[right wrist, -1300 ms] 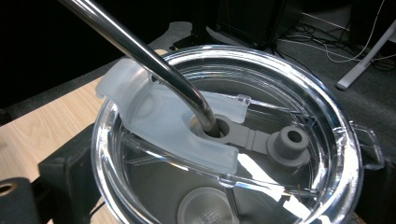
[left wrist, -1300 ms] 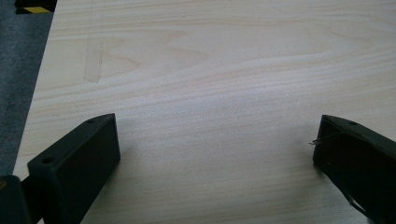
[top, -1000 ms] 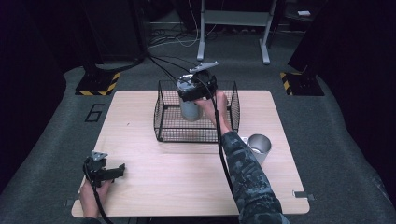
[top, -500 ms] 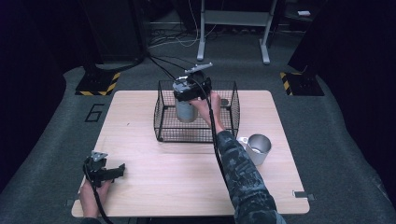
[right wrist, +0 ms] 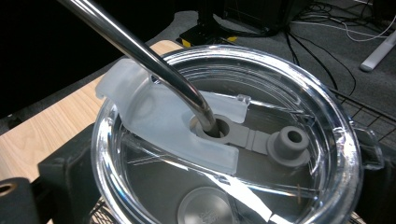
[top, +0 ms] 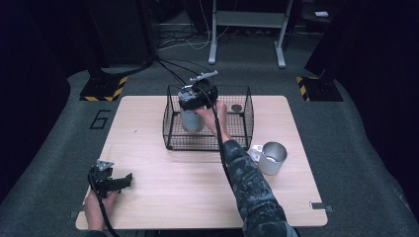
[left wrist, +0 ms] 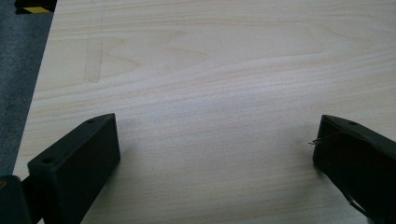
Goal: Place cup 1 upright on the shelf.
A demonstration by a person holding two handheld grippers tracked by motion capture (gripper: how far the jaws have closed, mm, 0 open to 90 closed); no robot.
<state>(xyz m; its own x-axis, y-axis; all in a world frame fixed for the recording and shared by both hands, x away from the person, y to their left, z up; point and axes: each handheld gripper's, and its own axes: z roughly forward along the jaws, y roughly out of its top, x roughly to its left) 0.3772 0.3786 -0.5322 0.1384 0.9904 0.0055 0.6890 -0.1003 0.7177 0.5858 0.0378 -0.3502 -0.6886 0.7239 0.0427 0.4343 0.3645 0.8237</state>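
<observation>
Steel shows at centre frame in the high view, where a tumbler [top: 190,120] hangs upright inside the wire basket [top: 237,140], nearer its left wall, clamped near its top by the right claw [top: 193,101]. In the right gripper view the clear lid [right wrist: 224,140] sits between the black jaws, with a metal straw [right wrist: 140,53] running up to the upper left from its slot, so that claw is clenched on the tumbler. Its long axis stands vertical, straight below the claw, so I judge the coming move to turn on a straight rise or drop along that axis, clear of the basket's rim. At the lower left of the high view the left claw [top: 117,181] rests on the bench [top: 163,197], jaws spread wide over bare wood, well apart from the basket. A steel mug [top: 272,157] stands to the basket's lower right.
</observation>
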